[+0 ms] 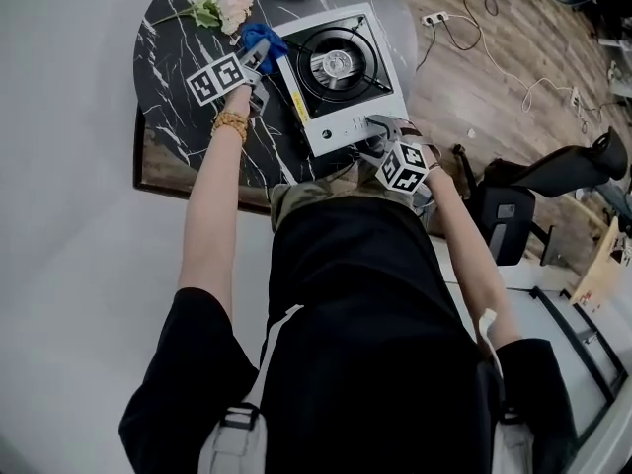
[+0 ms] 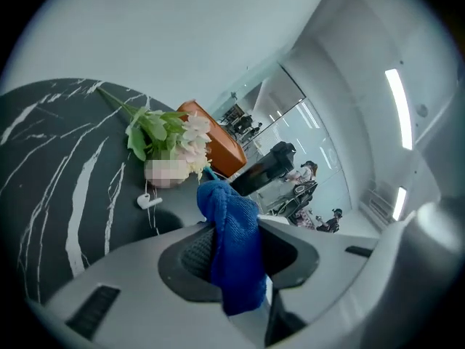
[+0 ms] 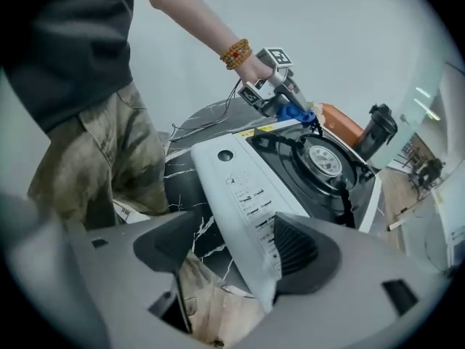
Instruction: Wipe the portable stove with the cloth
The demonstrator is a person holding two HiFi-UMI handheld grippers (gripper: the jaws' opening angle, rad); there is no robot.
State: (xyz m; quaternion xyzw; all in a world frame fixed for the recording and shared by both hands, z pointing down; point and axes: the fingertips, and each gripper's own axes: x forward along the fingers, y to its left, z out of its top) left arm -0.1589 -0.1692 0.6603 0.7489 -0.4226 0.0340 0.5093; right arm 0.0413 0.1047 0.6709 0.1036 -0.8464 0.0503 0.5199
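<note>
Two fingers of the left gripper pinch the blue cloth, soft and light, at the stove's 10 o'clock over the worktop. The right gripper's fingers stand wide, straddling the stove's 5 o'clock corner. The smooth, stiff body may slide, so brace its rim there.

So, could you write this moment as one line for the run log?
left tool: shut on blue cloth | right tool: open, over stove front corner | cloth: near stove far corner

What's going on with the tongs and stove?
Left tongs shut on blue cloth, beside stove. Right tongs open at stove's front edge. Flowers on table, off stove.
</note>
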